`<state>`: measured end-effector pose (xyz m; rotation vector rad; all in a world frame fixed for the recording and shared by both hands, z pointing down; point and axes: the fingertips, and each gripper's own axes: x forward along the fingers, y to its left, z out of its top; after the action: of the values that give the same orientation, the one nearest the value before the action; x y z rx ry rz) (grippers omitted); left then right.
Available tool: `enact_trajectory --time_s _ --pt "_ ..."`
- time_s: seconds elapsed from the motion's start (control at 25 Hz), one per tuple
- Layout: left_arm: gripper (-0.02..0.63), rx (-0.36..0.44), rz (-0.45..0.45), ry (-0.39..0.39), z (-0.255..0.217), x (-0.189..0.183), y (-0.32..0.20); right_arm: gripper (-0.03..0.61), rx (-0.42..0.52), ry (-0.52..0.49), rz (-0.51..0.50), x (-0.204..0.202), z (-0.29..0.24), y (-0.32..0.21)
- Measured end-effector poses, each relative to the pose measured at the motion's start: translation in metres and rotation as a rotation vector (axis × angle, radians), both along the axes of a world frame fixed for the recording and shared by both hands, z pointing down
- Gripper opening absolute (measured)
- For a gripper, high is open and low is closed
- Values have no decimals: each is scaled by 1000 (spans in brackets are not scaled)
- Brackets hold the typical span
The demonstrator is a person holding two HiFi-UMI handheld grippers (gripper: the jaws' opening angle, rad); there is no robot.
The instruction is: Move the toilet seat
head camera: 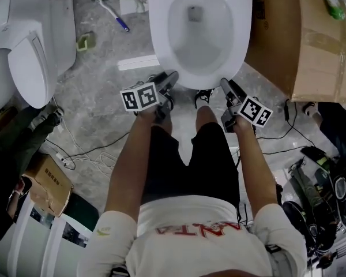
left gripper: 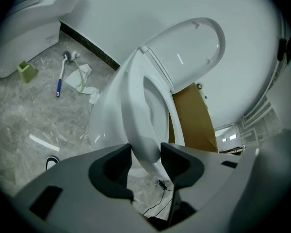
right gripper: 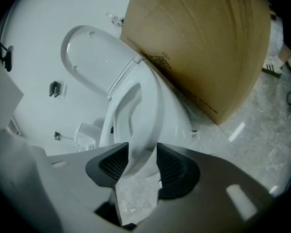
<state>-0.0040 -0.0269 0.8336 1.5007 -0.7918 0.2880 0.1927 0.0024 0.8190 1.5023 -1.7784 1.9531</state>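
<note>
Floor (head camera: 104, 128): 2 toilets (head camera: 199, 68) (head camera: 32, 62), 1 raised seat (left gripper: 136, 120)

Red lettering on the person's white shirt (head camera: 190, 244), upside down in my head view; I read it as ANTA. Large cardboard box (right gripper: 203, 42): dark print near one edge, too small for me to read. Small carton (head camera: 51, 182): label illegible. Cubes on left gripper (head camera: 169, 81) and right gripper (head camera: 225, 86): square black-and-white marker patterns, no letters.
</note>
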Motion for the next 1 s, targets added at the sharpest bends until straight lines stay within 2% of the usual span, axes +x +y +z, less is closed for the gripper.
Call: enact_trajectory --time_s 0.08,0.24,0.36,0.48,0.64,0.88,1.0 --pt "195 25 13 -3 -10 -3 -2 175 -3 1 44 -3 -6 2" --pt "193 59 49 28 -34 -3 -7 175 26 -98 142 -20 -28 6" --pt "195 92 78 61 -56 -2 -13 168 68 -158 192 -28 -49 1" --pt "195 137 102 101 -84 1 -17 164 131 -174 207 -26 -78 -6" --pt "195 177 75 164 -117 1 -31 160 265 -207 176 -28 -120 -27" --pt "195 179 33 206 -144 6 -40 161 320 -202 236 -19 -151 -37" --pt "195 162 19 229 -158 7 -47 166 381 -193 248 -22 -170 -51"
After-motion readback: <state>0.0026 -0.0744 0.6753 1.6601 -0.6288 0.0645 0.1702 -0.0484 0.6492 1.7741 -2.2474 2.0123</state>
